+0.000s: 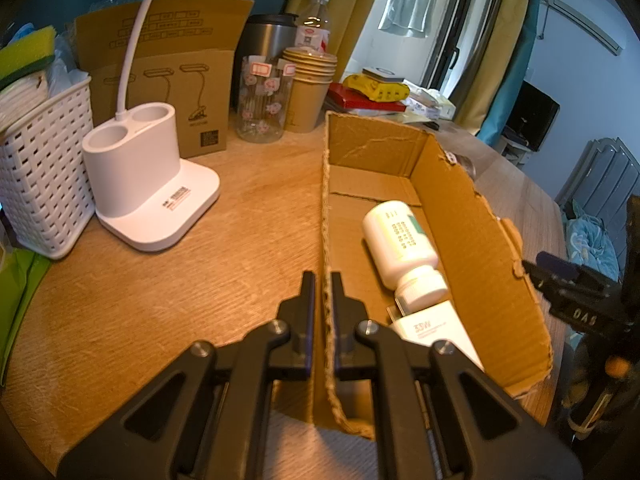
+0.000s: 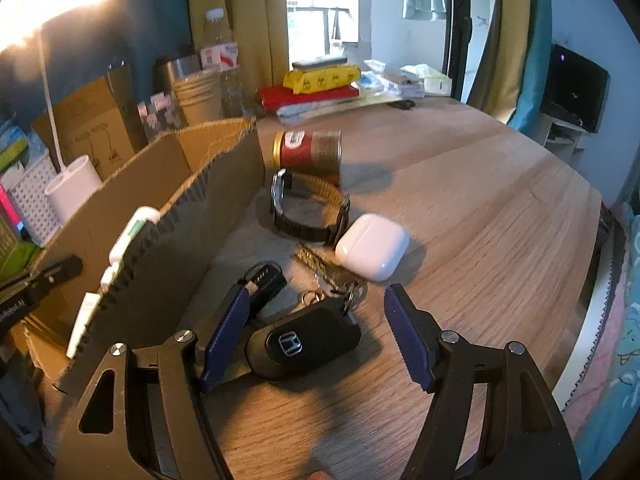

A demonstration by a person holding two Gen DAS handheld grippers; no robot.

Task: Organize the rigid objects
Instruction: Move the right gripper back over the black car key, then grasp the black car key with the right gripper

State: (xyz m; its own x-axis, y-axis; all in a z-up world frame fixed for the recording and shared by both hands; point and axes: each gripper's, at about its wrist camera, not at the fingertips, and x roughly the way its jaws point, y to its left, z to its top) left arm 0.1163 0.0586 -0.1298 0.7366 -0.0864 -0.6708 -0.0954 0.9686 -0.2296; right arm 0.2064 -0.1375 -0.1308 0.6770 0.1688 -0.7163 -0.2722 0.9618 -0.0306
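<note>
Left wrist view: the left gripper [image 1: 323, 280] has its jaws clamped on the near wall of the box [image 1: 476, 240]. Inside, right of the jaws, lie a bottle [image 1: 400, 240] and a carton [image 1: 436, 330]. Left of them on the table [image 1: 224, 264] stand a lamp base [image 1: 148, 184] and basket [image 1: 40, 184].

Right wrist view: the right gripper [image 2: 316, 316] has its jaws wide apart around a key fob [image 2: 304, 344]. Beyond them lie an earbud case [image 2: 372, 246], watch [image 2: 308, 208] and can [image 2: 310, 154]. The box wall stands just left of the jaws.
</note>
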